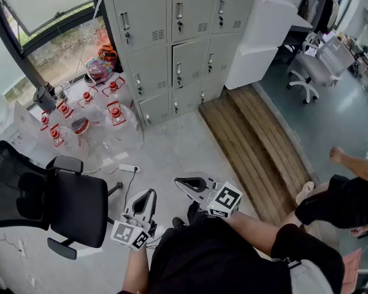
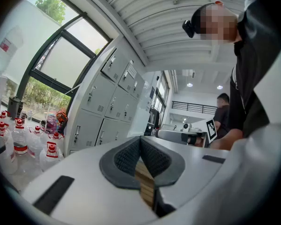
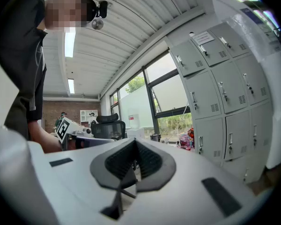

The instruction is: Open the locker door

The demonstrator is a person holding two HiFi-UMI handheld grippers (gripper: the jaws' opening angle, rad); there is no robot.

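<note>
Okay, bottom centre: left tongs (image 1: 148, 193) and right tongs (image 1: 177, 181) both pinched together, nothing in them. Well beyond, top centre, stands the pale grey locker bank (image 1: 148, 17), small doors each with handle and vent slots.

Head view from above, gripper views level; lockers (image 1: 172, 48) in all
</note>
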